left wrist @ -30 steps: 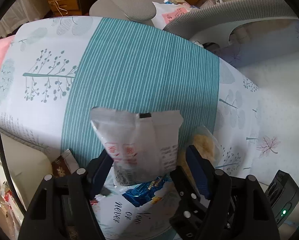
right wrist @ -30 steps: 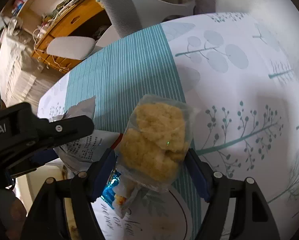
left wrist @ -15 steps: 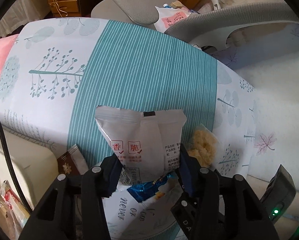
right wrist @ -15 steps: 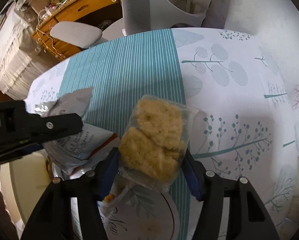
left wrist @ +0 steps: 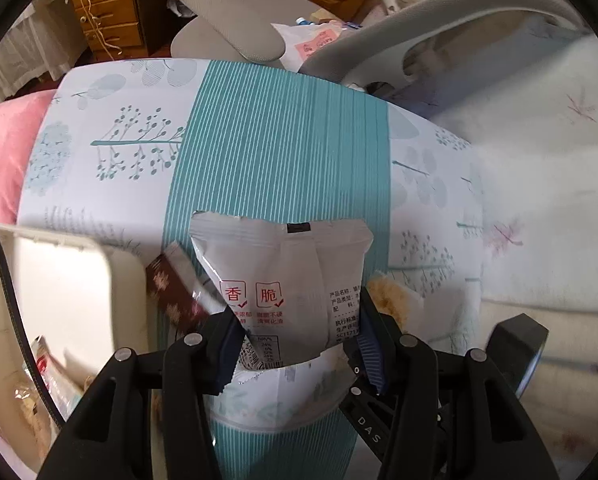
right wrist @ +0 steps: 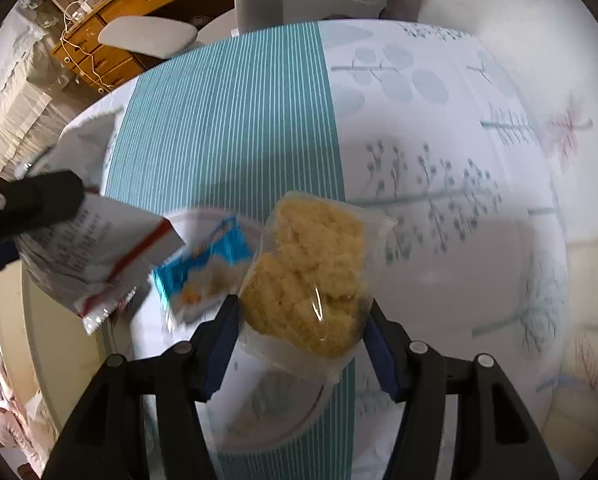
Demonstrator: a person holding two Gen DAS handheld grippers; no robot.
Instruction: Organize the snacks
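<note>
While left claw (left wrist: 299,344) clamps white packet (left wrist: 287,280), right claw (right wrist: 303,344) pinches crackers (right wrist: 307,276).

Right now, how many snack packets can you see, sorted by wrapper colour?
White packet, in the left gripper: 1
Clear packet of yellow cakes, in the right gripper: 1
Blue packet: 1
Brown packet: 1
Total: 4

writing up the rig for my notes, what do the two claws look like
Both match: the left claw and right claw have black angular plastic arms with round silver screws and dark blue ribbed pads. White letters "DAS" show on the left one. No sleeves or hands visible.
</note>
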